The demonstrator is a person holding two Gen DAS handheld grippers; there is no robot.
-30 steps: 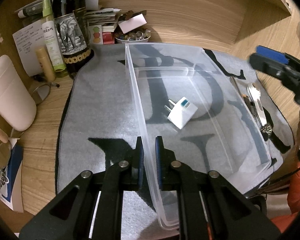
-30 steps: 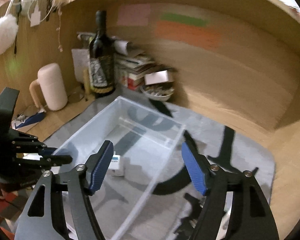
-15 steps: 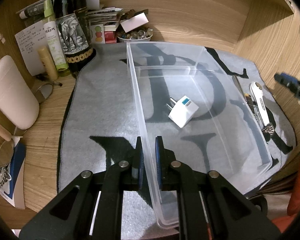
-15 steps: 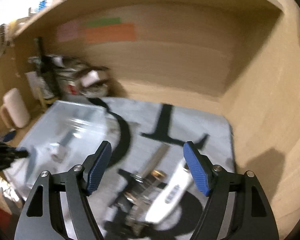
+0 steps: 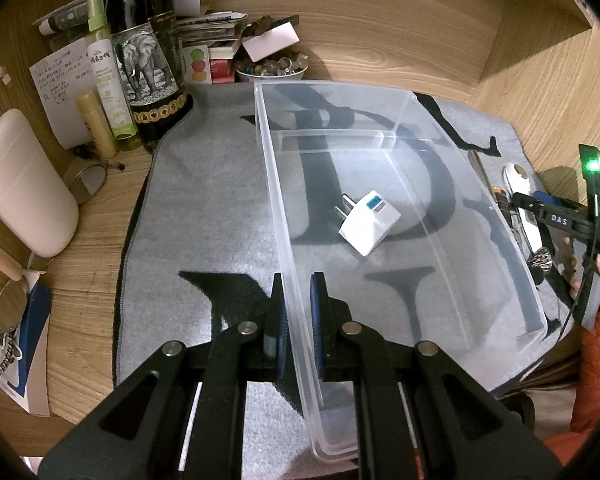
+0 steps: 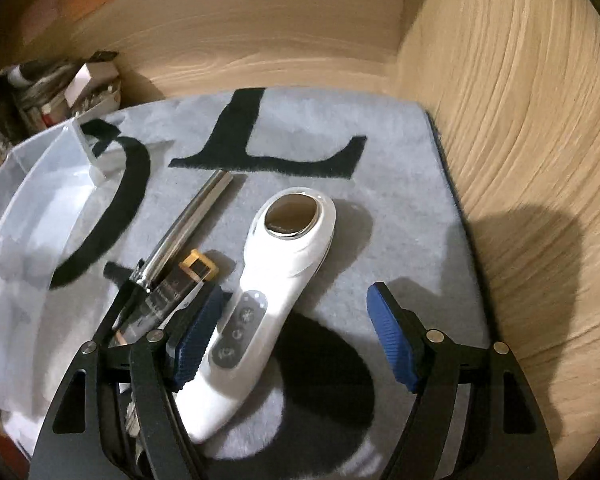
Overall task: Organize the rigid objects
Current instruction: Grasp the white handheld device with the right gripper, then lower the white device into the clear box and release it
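My left gripper [image 5: 297,312] is shut on the left wall of a clear plastic bin [image 5: 276,184] that stands on a grey mat. A white plug adapter [image 5: 370,222] lies inside the bin. My right gripper [image 6: 296,332] is open, low over the mat right of the bin [image 6: 16,184]. A white handheld device [image 6: 274,280] with a round metal head lies between its fingers, close to the left finger. Beside it lie a metal tube [image 6: 192,216] and a clear item with a yellow cap [image 6: 180,280]. The right gripper also shows in the left wrist view [image 5: 560,220].
A wine bottle [image 5: 148,60], spray bottle [image 5: 108,76], papers, a bowl of beads [image 5: 270,68] and a beige jug [image 5: 20,188] stand at the back left. Wooden walls [image 6: 520,140] close the back and right. The grey mat [image 6: 380,176] has black letters.
My right gripper swung from over the bin to the right and came down over the white handheld device. My left gripper stayed shut on the bin wall.
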